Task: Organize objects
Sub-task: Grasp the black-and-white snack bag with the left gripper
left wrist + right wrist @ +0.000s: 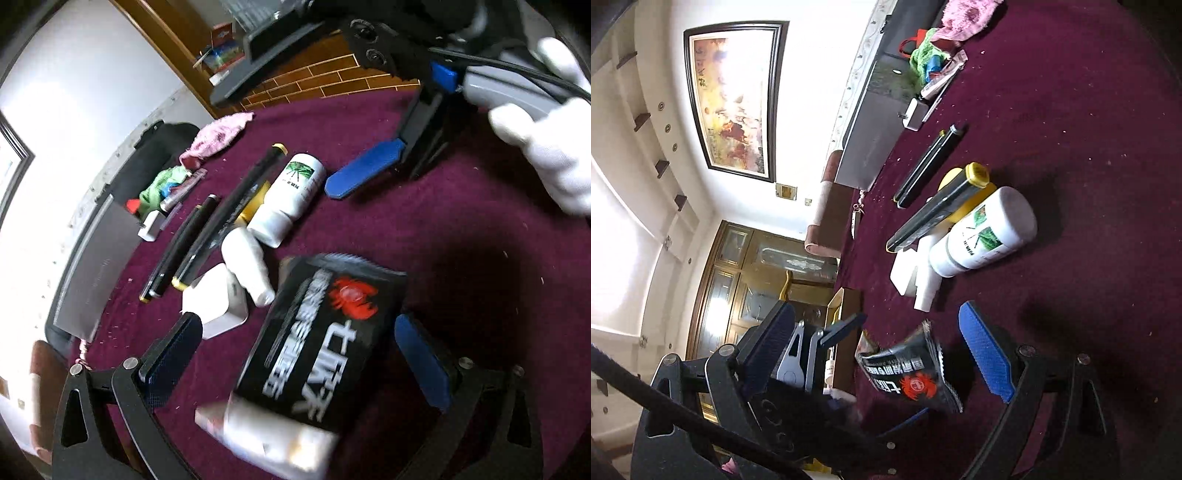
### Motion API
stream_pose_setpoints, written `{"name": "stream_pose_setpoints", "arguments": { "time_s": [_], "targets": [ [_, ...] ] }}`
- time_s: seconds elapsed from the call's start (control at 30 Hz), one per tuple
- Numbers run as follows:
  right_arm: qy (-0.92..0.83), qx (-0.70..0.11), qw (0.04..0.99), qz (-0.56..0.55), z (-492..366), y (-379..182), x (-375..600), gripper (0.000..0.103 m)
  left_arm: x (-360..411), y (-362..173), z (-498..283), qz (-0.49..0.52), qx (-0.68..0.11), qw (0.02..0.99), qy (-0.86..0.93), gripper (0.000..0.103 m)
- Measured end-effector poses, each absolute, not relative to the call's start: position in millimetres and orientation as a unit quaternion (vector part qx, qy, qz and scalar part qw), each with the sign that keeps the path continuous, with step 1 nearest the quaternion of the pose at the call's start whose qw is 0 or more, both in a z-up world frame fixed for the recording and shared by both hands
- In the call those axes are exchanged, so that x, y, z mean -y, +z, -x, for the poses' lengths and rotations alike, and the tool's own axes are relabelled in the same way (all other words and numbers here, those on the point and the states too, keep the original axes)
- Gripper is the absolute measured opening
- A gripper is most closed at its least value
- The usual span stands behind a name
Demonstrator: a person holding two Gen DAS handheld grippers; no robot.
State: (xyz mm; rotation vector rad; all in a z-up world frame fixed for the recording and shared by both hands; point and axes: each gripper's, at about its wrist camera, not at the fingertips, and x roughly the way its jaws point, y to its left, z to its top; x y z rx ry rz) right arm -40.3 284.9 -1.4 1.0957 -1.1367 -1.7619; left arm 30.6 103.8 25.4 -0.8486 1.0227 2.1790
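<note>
Black pouch [325, 332] flat on maroon tablecloth [461, 258]

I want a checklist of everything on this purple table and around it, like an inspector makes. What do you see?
Surface: maroon cloth, speckled with crumbs.
Job's things: black crab packet between the left gripper's open jaws, no pad seen pressing it; white bottle lying down; small white bottle; black pens; white charger.
Clutter: pink cloth, green bag.
Grippers: right gripper open and empty, held by a white-gloved hand.
Cables: black cable along the right gripper's handle.
Surroundings: framed painting, wooden cabinet, brick-pattern floor.
</note>
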Motion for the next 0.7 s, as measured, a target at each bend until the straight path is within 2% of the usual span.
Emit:
{"name": "stream_pose_setpoints", "arguments": {
  "time_s": [0.07, 0.13, 0.17, 0.2, 0.37, 0.7],
  "targets": [
    [-0.691, 0.443, 0.377, -0.429, 41.8, -3.2, -282.9, 0.092, -107.4, 24.1, -25.6, 0.328, -0.371, 0.286, 0.821, 0.099],
    [-0.693, 0.441, 0.376, -0.429, 40.1, -3.2, -284.8, 0.092, -103.3, 26.7, -20.0, 0.368, -0.324, 0.308, 0.815, 0.07],
    [-0.694, 0.44, 0.374, -0.43, 40.3, -3.5, -285.1, 0.092, -100.4, 27.9, -16.6, 0.392, -0.296, 0.322, 0.81, 0.036],
    [-0.695, 0.44, 0.372, -0.431, 40.7, -4.1, -285.0, 0.092, -98.3, 28.9, -14.0, 0.407, -0.279, 0.315, 0.811, 0.03],
    [-0.696, 0.438, 0.365, -0.436, 42.2, -6.1, -281.9, 0.092, -69.5, 42.9, -13.5, 0.429, -0.185, 0.301, 0.831, 0.029],
    [-0.725, 0.42, 0.34, -0.427, 38.7, -2.0, -282.1, 0.092, 25.0, 76.3, -62.3, 0.398, -0.008, 0.245, 0.884, 0.03]
  ]
}}
